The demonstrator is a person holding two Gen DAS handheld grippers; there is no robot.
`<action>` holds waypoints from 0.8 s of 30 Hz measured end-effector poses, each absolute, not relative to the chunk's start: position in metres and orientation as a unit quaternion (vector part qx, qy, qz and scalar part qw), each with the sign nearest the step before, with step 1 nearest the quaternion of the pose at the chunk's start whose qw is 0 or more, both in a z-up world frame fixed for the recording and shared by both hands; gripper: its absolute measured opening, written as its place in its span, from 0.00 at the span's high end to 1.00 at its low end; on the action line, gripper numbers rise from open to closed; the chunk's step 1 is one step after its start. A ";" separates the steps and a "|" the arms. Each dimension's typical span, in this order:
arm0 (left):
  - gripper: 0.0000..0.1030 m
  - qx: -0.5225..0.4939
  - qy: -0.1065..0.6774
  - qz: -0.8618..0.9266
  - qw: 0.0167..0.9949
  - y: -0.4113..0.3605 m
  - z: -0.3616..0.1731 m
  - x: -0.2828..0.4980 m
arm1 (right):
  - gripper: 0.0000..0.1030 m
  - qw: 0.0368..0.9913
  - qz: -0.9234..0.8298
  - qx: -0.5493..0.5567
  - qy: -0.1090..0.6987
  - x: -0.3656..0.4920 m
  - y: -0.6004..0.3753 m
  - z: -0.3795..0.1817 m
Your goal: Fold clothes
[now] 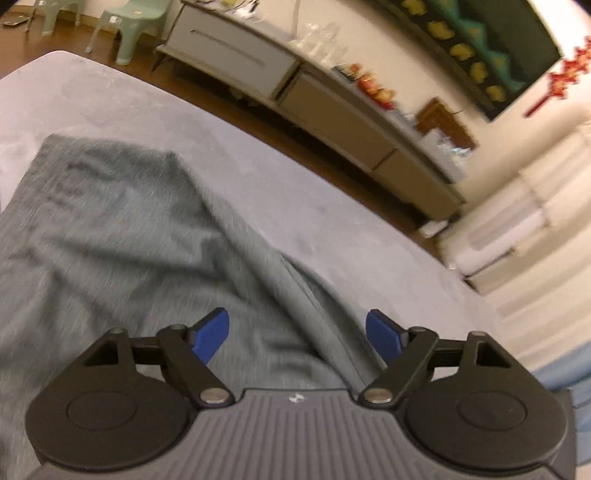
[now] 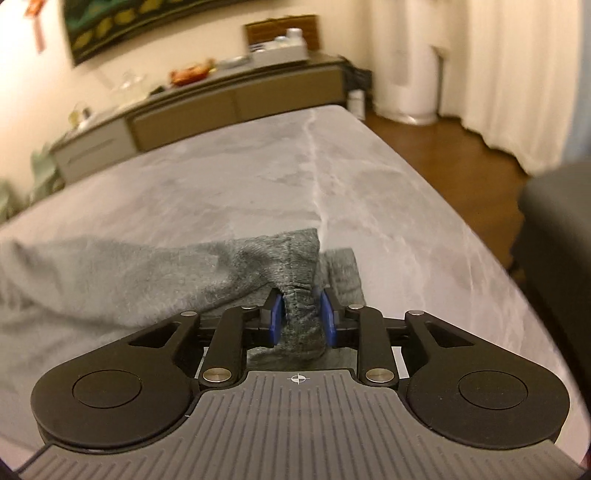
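Observation:
A grey knit garment [image 1: 122, 236] lies spread on the grey marbled table [image 1: 332, 221]. My left gripper [image 1: 297, 334] hovers just above the cloth with its blue pads [image 1: 212, 334] wide apart and nothing between them. In the right wrist view the same garment [image 2: 110, 273] stretches off to the left, and my right gripper [image 2: 302, 314] is shut on a bunched hem of it, the fabric pinched between the blue pads [image 2: 277, 317]. A folded edge of cloth sticks up beyond the fingers.
A long low sideboard [image 1: 332, 107] with dishes and boxes runs along the wall past the table's far edge. Pale green plastic chairs [image 1: 136, 26] stand at the upper left. White curtains [image 2: 517, 74] and a dark chair [image 2: 557, 229] are to the right of the table [image 2: 369, 184].

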State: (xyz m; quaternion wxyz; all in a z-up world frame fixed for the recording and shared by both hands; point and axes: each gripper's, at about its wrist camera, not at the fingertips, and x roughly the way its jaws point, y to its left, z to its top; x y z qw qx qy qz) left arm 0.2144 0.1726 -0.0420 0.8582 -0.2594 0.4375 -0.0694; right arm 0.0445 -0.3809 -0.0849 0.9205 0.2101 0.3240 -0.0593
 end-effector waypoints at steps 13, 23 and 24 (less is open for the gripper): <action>0.31 -0.281 0.467 -0.033 0.838 0.178 -0.089 0.281 | 0.25 0.850 -0.046 0.433 0.296 0.055 -0.387 -0.109; 0.39 -0.268 0.463 -0.061 0.842 0.185 -0.076 0.284 | 0.27 0.884 -0.099 0.393 0.232 0.030 -0.382 -0.071; 0.39 -0.265 0.465 -0.062 0.843 0.184 -0.076 0.284 | 0.27 0.875 -0.054 0.419 0.235 0.034 -0.381 -0.077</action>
